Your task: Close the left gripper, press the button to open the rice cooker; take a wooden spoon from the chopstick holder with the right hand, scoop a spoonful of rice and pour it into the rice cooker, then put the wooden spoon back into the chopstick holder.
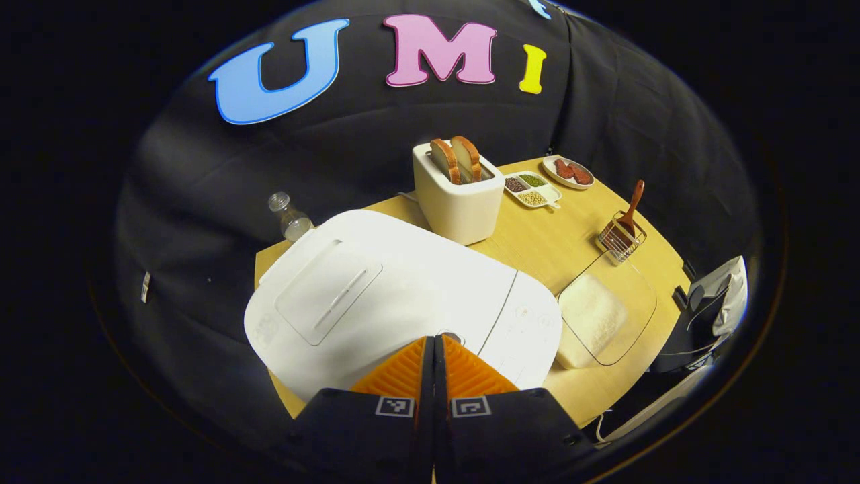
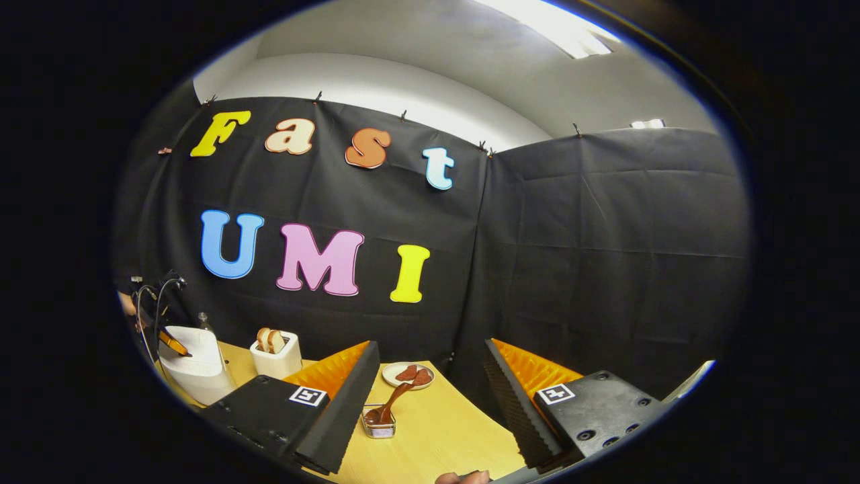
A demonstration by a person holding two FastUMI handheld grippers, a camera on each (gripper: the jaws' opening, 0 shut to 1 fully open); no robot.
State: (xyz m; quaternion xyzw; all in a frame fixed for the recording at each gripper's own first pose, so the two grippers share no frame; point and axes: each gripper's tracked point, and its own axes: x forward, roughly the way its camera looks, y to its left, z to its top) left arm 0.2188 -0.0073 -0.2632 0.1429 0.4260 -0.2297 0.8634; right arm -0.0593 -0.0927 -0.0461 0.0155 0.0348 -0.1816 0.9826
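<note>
Left claw (image 1: 433, 343) first: I have its two fingers pressed flat together with nothing between them, and the tips sit low over the front part of the rice cooker (image 1: 376, 296), right at a small raised piece on the lid seam that I take to be the button (image 1: 451, 335). Whether the tips already touch it, I cannot tell. The lid lies flat and shut, so I judge the closing of the claw done and the press either under way or about to land; the cooker is not yet open.

Right claw (image 2: 430, 396) is spread wide and carries nothing. Between its fingers, farther off on the tabletop (image 2: 437, 430), I see the wooden spoon (image 2: 393, 403) leaning in the wire chopstick holder (image 2: 378, 425), handle tilted up toward the far edge. So the spoon is untaken, well apart from the claw but lined up ahead of it.

Moving outward in the left gripper view, the clear container of rice (image 1: 594, 316) stands just beside the cooker on its right, near the front edge, and the holder sits beyond it toward the right edge.

Left to do, by my reckoning: pop the lid, fetch the spoon, scoop, pour, return the spoon.
</note>
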